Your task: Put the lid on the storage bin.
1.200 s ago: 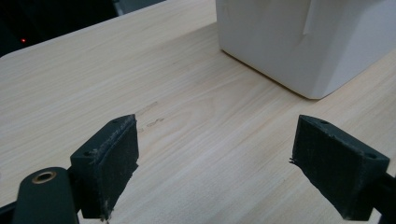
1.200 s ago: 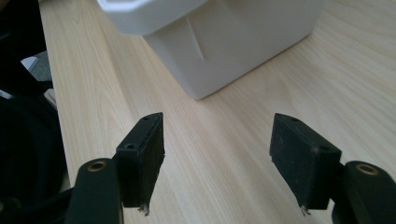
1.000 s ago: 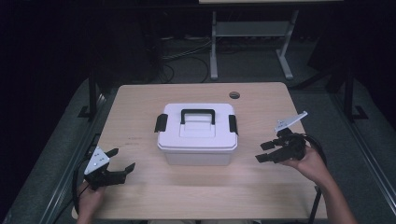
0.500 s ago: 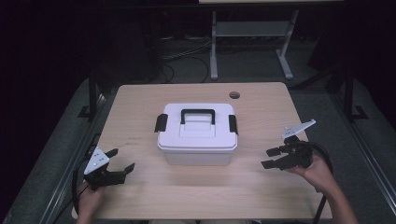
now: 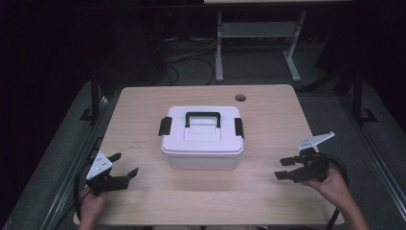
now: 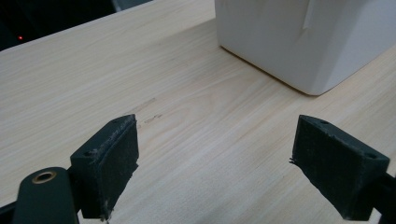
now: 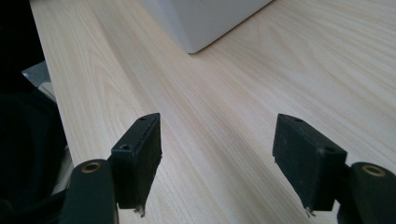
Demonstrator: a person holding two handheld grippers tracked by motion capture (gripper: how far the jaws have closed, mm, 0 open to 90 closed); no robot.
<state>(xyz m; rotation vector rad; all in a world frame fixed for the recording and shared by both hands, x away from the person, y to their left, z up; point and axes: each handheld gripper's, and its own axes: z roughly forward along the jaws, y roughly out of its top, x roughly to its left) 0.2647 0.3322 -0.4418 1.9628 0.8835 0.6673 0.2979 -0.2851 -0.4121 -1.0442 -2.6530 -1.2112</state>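
Observation:
A white lidded storage box [image 5: 202, 136] with a black handle [image 5: 203, 116] and a black latch at each end stands mid-table. Left of it, near the front corner, my left gripper [image 5: 123, 164] rests open and empty, its jaws wide apart over bare wood [image 6: 219, 163], the box's corner [image 6: 299, 42] ahead. My right gripper [image 5: 281, 168] hovers low to the right of the box, pointing toward it, apart from it. Its jaws [image 7: 217, 154] have just been opening and hold nothing; the box's lower corner [image 7: 205, 18] shows beyond them.
The light wooden table [image 5: 268, 120] has a round cable hole [image 5: 240, 97] behind the box. Beyond the far edge stand a metal frame's legs [image 5: 219, 52] and loose cables [image 5: 186, 62] on the dark floor. Grey carpet flanks both sides.
My right gripper has drifted right and toward the table's near edge, away from the box, sinking slightly. The left gripper and the box have stayed put.

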